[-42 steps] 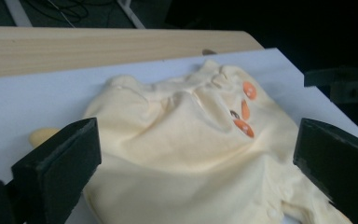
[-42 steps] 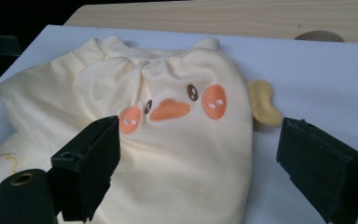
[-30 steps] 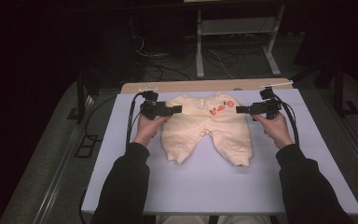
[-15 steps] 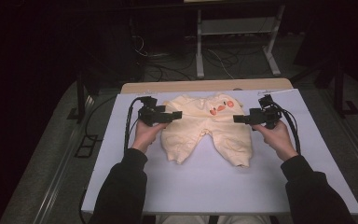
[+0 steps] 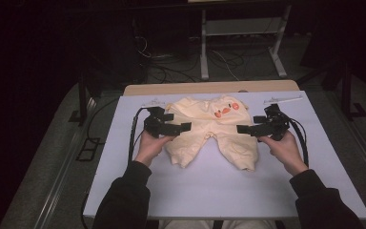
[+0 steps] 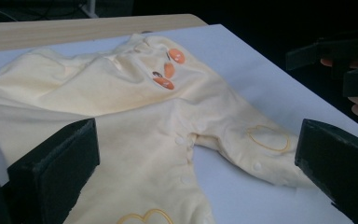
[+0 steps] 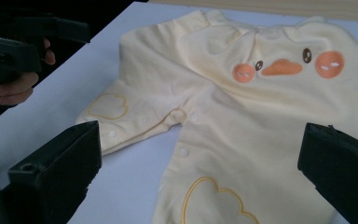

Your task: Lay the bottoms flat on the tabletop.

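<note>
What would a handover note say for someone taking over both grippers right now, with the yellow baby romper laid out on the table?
Left gripper: jaws wide open, holding nothing, poised over the romper's left side.
Right gripper: jaws wide open, holding nothing, poised at the romper's right side.
Yellow romper: lies flat, face up on the white table cover, duck face toward the far edge, both legs spread toward the person.
Done: the garment is spread out; no fold shows.
Left: probably grasp it at both sides and start folding; nothing is gripped yet.
</note>
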Demonstrator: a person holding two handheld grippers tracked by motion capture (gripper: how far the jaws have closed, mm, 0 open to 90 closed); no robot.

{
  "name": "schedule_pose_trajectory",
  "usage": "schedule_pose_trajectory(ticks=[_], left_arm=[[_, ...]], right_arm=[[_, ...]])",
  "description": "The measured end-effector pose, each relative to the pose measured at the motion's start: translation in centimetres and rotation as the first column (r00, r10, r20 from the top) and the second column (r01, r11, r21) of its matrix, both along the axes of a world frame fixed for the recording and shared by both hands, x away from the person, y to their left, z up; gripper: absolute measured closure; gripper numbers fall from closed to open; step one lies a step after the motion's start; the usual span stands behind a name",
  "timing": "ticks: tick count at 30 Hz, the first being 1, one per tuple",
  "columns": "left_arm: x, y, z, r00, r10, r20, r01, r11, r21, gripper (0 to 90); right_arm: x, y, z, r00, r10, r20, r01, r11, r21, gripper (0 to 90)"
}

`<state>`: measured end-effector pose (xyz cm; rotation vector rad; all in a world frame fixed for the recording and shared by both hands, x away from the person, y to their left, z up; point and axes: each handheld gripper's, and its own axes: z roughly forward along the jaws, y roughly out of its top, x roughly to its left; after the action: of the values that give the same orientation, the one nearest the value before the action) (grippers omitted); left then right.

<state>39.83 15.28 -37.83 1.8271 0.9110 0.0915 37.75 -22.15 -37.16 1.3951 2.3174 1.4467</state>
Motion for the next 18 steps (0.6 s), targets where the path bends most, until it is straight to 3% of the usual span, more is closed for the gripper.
schedule_pose_trajectory(ticks=[12, 16, 18], left_arm=[[-2.8, -0.8, -1.8, 0.9979, -0.048, -0.044, 0.05, 0.9978, 0.044, 0.0], [-3.7, -1.4, -2.8, 0.9946, -0.081, -0.065, 0.087, 0.9909, 0.103, 1.1], [-4.2, -1.6, -3.4, 0.993, -0.099, -0.064, 0.106, 0.9862, 0.127, 6.7]], right_arm=[[-1.8, 1.3, -1.1, 0.9988, 0.044, -0.02, -0.045, 0.999, -0.018, 0.0], [-2.4, 1.3, -1.4, 0.9983, 0.052, -0.025, -0.052, 0.998, -0.022, 0.0], [-2.7, 1.3, -1.7, 0.9979, 0.057, -0.031, -0.058, 0.998, -0.028, 0.0]])
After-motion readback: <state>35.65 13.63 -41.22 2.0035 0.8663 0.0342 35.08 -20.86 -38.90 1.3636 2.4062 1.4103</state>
